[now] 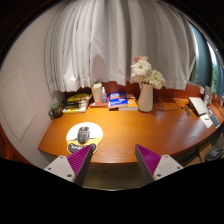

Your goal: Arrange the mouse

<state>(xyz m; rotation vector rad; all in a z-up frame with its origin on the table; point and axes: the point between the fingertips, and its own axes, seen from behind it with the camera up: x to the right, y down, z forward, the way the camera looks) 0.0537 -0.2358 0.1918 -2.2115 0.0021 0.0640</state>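
My gripper (108, 160) was spread, holding nothing. The mouse (84, 133) lay on its pad (71, 139), just beyond my left finger.

Soft daylight came through the white curtains (105, 45) behind the flower vase (146, 96), leaving the room dim. The wooden surface (130, 135) before the vase bent strongly in fisheye distortion, details soft.

The claw (112, 160) gapes wide with nothing between its fingers; the mouse (84, 133) sits on a round mat (84, 135) just beyond the left finger, on the tabletop (130, 135).
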